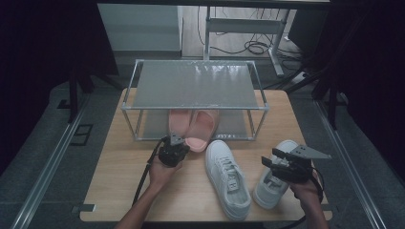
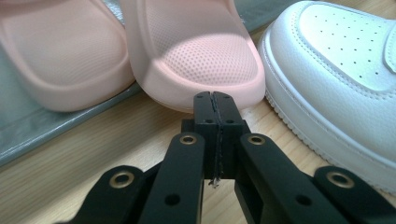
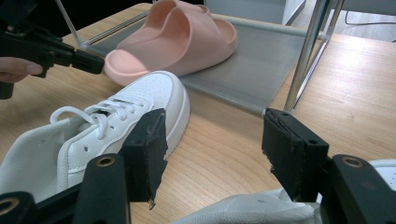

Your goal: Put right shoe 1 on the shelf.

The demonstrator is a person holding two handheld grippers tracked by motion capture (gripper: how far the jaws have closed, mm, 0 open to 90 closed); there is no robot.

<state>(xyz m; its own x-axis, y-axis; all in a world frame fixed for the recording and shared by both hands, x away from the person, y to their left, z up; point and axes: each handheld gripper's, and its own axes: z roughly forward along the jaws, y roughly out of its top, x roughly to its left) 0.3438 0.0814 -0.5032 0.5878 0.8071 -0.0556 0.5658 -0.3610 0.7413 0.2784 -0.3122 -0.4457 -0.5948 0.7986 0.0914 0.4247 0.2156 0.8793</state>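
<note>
Your left gripper (image 2: 215,100) has its jaws pressed together with nothing between them. Their tips sit at the toe edge of the near slide (image 2: 196,56), touching it or just short of it; you cannot tell which. That pink slide lies half on the rack's lower shelf (image 2: 28,130) and half on the table (image 2: 93,154). The second slide (image 2: 56,56) lies just beside it, wholly on the shelf.

Your right gripper (image 3: 212,154) has its jaws spread wide and holds nothing. It hovers over the heel end of the right sneaker (image 1: 274,179), whose white upper shows at the bottom edge of the right gripper view.

The left sneaker (image 1: 228,177) lies between your two grippers, its toe just beside the near slide. Its laces are tied.

No brand, label or writing can be read on the slides or sneakers.

In the high view, the rack (image 1: 196,86) stands at the far side of the table, its top shelf bare. The rack's front right post (image 3: 306,51) stands close ahead of your right gripper. Cables (image 1: 253,47) lie on the floor beyond the table.
</note>
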